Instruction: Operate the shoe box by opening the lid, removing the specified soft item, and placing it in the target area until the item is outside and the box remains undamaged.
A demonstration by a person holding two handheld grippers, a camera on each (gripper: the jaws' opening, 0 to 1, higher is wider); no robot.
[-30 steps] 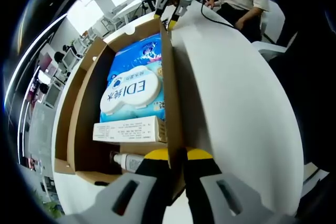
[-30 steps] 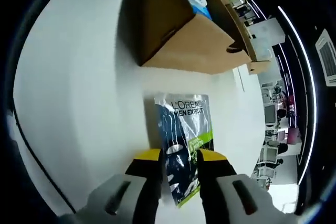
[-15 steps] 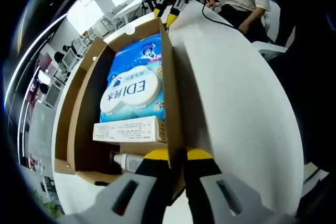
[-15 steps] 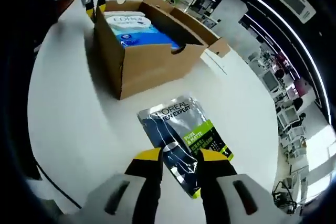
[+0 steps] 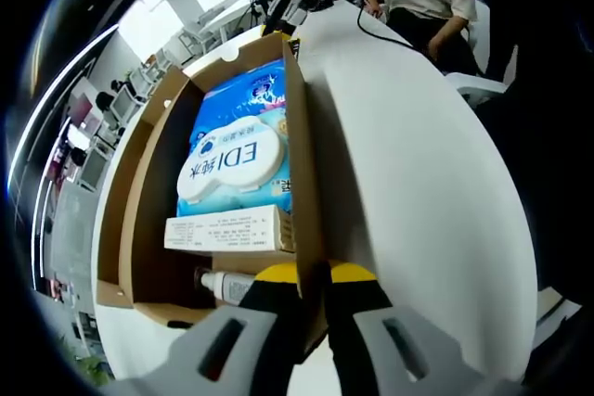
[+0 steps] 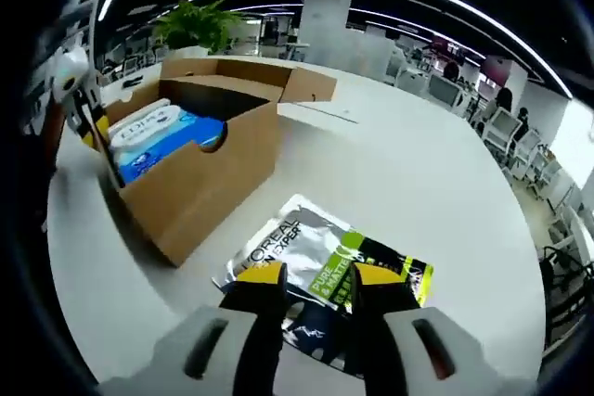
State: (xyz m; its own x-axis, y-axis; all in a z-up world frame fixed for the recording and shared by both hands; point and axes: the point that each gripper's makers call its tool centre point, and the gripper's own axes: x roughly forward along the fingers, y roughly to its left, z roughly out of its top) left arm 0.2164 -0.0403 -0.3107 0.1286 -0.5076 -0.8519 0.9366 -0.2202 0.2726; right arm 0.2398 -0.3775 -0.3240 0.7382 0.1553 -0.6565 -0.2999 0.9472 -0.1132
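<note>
- Left tool (image 5: 311,275) — yellow-tipped jaws clamped on the near side wall of the shoe box (image 5: 302,183), one jaw inside, one outside; steadies the box.
- Right tool (image 6: 316,277) — jaws parted, holding nothing; they hang just over the near edge of the pouch. Contact cannot be told.
- Counter (image 6: 408,183) — white, round-edged; broad bare stretch right of the box in the left gripper view; rim close behind the pouch in the right gripper view.
- Shoe box — brown card, lid folded back, open; walls look sound.
- Wipes pack (image 5: 232,159) — blue and white, lying inside the box.
- Pouch (image 6: 325,266) — the soft item, silver, dark and green; flat on the counter, outside the box, just beside its corner.
- Carton (image 5: 227,229) — long, white, inside the box beside the wipes pack.
- Bottle (image 5: 223,285) — small, at the box's near end.
- Risk: a twist or pull from the left tool could crease or tear the thin wall.
- Risk: a nudge from the right tool could slide the pouch toward the counter rim.
</note>
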